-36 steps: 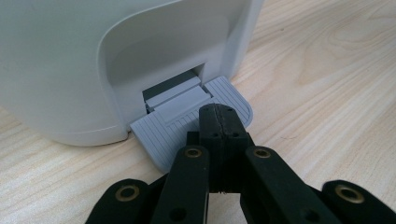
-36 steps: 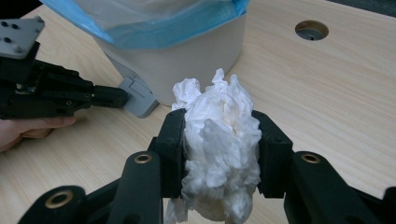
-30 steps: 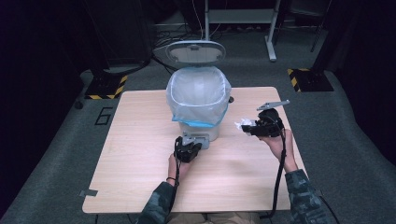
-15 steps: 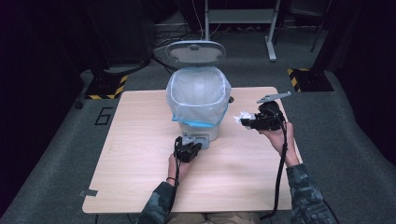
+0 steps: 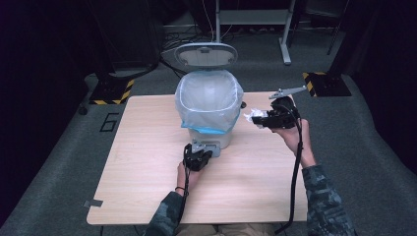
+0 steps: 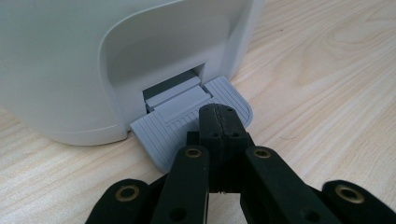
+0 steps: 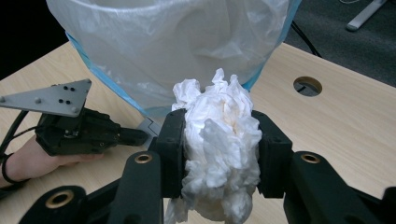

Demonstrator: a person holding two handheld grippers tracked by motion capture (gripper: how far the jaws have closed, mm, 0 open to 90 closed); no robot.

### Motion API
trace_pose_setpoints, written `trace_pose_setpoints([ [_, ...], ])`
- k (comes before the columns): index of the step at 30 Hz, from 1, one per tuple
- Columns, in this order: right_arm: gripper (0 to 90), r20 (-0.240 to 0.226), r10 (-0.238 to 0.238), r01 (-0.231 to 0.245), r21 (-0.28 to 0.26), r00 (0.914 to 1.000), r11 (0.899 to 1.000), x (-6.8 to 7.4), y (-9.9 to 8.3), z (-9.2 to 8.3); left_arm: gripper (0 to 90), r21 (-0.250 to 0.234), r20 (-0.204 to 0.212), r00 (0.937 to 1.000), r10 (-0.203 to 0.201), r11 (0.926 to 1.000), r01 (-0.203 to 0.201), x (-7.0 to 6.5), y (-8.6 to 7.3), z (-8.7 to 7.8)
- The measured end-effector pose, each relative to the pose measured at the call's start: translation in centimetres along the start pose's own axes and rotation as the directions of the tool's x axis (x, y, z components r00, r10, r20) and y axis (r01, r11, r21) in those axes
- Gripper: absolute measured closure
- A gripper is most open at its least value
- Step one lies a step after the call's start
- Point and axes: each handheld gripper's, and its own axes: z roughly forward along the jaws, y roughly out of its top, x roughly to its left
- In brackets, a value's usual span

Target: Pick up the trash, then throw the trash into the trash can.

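Here, a person at a wooden table (image 5: 147, 162) works 2 hand-held grippers around a small white pedal bin (image 5: 211, 105) lined with a clear plastic bag edged in blue. The left gripper (image 6: 218, 122), jaws closed together with nothing between them, presses its tip on the bin's grey ribbed foot pedal (image 6: 161, 133). The bin's lid (image 5: 206, 54) stands raised behind the mouth. The right gripper (image 7: 219, 154) clamps a crumpled white tissue wad (image 7: 219, 140) and holds it in the air just beside the bin's right rim, not yet over the opening. To do this step well, the left tip likely needs steady downward pressure so the lid stays up, while the right carries the wad fully above the bag's mouth before letting go, clear of the loose plastic edge.
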Motion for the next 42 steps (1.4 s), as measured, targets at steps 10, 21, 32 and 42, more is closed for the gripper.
trace_pose_setpoints([
  [10,60.9,0.007,-0.022,0.022,-0.003,0.9997,1.000,0.2,1.7,-0.7,89.9,0.009,-0.001,1.0000,0.008,0.9999,-0.008,0.1,0.0,-0.1],
  [21,60.9,0.020,-0.040,0.040,-0.003,0.9990,0.999,0.3,3.5,-1.8,89.9,0.006,0.005,1.0000,0.002,1.0000,-0.002,0.1,0.0,-0.1],
  [32,60.9,0.041,-0.052,0.052,0.001,0.9978,0.999,0.4,5.5,-3.4,89.9,0.019,0.007,0.9997,0.022,0.9996,-0.022,0.4,0.1,-0.1],
  [42,60.9,0.048,-0.076,0.076,0.003,0.9960,0.997,0.6,7.4,-4.1,89.9,0.018,0.014,0.9997,0.022,0.9996,-0.022,0.5,0.1,-0.1],
])
